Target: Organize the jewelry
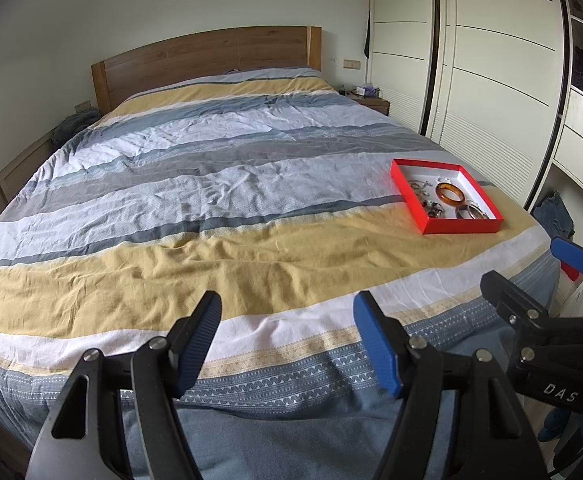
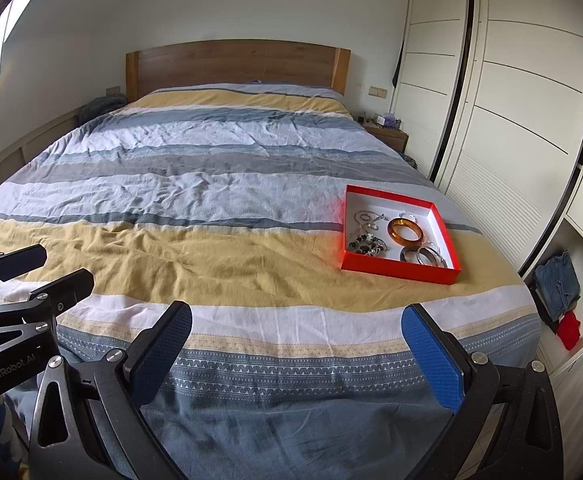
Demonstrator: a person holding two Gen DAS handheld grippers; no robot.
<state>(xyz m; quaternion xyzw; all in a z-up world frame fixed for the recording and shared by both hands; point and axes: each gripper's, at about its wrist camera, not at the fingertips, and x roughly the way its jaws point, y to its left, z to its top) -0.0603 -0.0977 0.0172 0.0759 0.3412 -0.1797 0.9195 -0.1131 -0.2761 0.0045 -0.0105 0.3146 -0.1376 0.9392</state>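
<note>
A shallow red box [image 1: 461,226] [image 2: 399,273] with a white inside lies on the yellow stripe of the bedspread, near the bed's right corner. It holds an amber bangle [image 1: 450,194] [image 2: 406,231], two greyish bangles [image 1: 469,212] [image 2: 423,257], and a tangle of dark beads and silvery chains [image 1: 431,205] [image 2: 365,242]. My left gripper [image 1: 287,340] is open above the foot of the bed, well short and left of the box. My right gripper [image 2: 297,350] is open too, nearer the box, empty. Each gripper shows at the edge of the other's view.
The striped bed [image 1: 195,208] fills most of both views, with a wooden headboard [image 2: 235,66] behind. White wardrobe doors [image 2: 503,112] line the right side. A nightstand [image 2: 387,132] stands by the headboard. Jeans [image 2: 557,284] and a red item [image 2: 569,330] lie on the floor at right.
</note>
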